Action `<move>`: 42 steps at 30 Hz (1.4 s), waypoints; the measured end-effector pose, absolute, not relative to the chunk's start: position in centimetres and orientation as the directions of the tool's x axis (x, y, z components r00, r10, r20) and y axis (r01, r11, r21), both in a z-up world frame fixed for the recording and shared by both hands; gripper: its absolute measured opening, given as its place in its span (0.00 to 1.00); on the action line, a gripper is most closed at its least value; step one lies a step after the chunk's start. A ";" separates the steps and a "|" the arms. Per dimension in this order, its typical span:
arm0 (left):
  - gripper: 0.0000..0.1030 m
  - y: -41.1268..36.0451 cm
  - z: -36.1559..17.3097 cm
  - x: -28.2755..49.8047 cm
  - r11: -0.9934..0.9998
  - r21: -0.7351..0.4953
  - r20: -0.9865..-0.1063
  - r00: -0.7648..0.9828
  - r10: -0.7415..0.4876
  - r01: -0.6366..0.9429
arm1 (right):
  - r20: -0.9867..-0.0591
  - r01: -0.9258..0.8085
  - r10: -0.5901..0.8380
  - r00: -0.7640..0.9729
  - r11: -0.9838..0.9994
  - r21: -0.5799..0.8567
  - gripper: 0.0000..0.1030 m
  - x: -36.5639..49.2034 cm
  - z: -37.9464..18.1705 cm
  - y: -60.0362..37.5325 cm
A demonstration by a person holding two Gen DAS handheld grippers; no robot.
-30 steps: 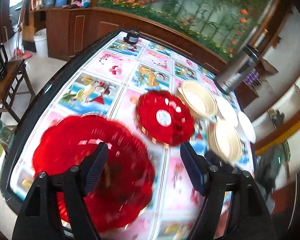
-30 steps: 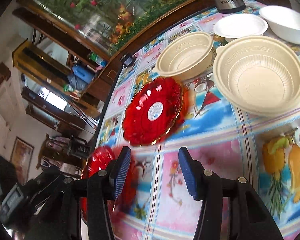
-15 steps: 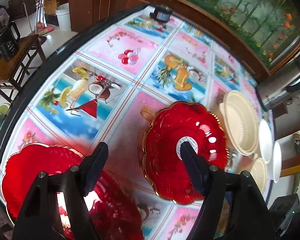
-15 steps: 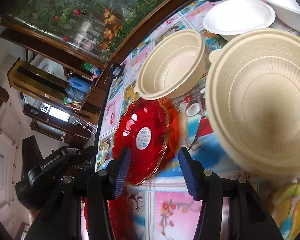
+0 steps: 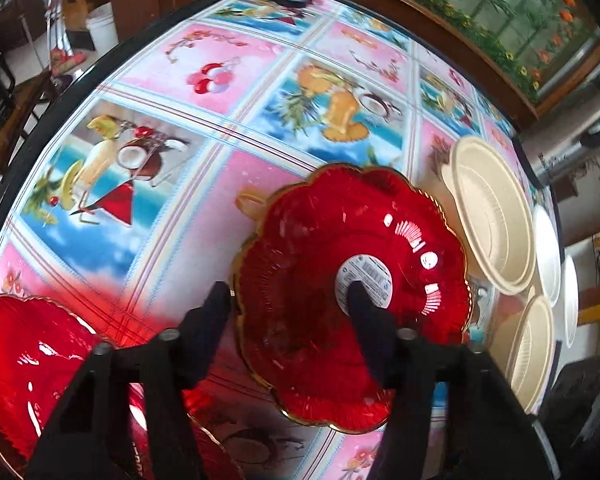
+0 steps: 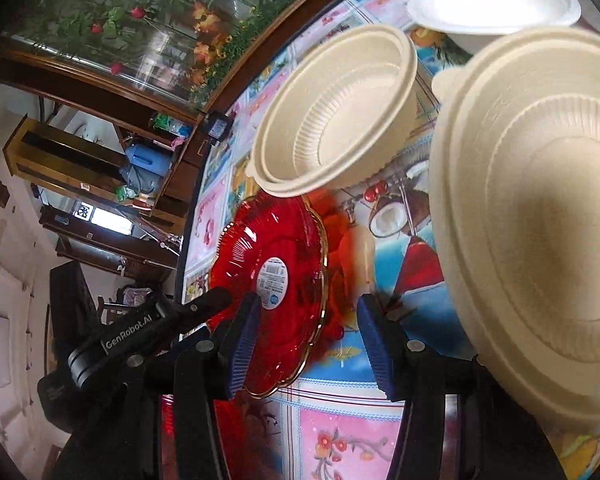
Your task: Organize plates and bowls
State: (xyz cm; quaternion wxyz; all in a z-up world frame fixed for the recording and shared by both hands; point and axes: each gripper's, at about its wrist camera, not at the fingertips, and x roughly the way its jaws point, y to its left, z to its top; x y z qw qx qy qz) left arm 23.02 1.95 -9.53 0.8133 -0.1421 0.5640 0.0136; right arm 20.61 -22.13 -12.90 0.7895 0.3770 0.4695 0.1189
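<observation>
A: Left wrist view first: we see the left gripper (image 5: 288, 300) with its jaws spread wide, straddling the near rim of the small red plate (image 5: 340, 280), one finger outside the rim and one over its white centre label. Whether either finger touches it, we cannot tell.

B: We agree. A second red plate (image 5: 24, 364) lies at the worktop's near left corner, cut off by the frame and partly hidden behind the gripper body.

A: Toward the right edge of the worktop (image 5: 220, 184) we make out a cream bowl (image 5: 488, 212), then another cream bowl (image 5: 536, 352) nearer us. The white dishes (image 5: 548, 256) beyond them show only edge-on, so we cannot tell plates from bowls.

B: From the right wrist view, the right gripper (image 6: 304, 320) is released too, nothing between its jaws. The red plate (image 6: 272, 276) sits ahead of its left finger, the other gripper at the plate's far rim.

A: The big cream bowl (image 6: 540, 216) there is blurred and cropped at the right. The farther cream bowl (image 6: 336, 116) overlaps the red plate's rim; we cannot tell if they touch.
</observation>
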 end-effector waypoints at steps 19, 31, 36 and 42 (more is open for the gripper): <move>0.12 1.8 -7.8 22.3 0.980 -0.156 -0.888 0.452 -0.083 -0.127 | -0.652 0.148 0.481 0.586 0.727 0.670 0.09 20.2 -12.8 -21.7; 0.11 3.2 -2.6 18.0 0.988 -0.145 -0.812 0.578 -0.083 -0.061 | -0.549 0.058 0.487 0.679 0.710 0.702 0.09 16.6 -9.4 -20.5; 0.12 4.6 -1.6 14.9 0.986 -0.162 -0.792 0.601 -0.109 -0.035 | -0.531 0.027 0.480 0.698 0.724 0.689 0.09 13.9 -7.5 -19.3; 0.12 6.7 -0.1 10.5 0.985 -0.170 -0.756 0.645 -0.113 -0.027 | -0.527 -0.020 0.473 0.706 0.757 0.653 0.09 10.2 -5.0 -17.6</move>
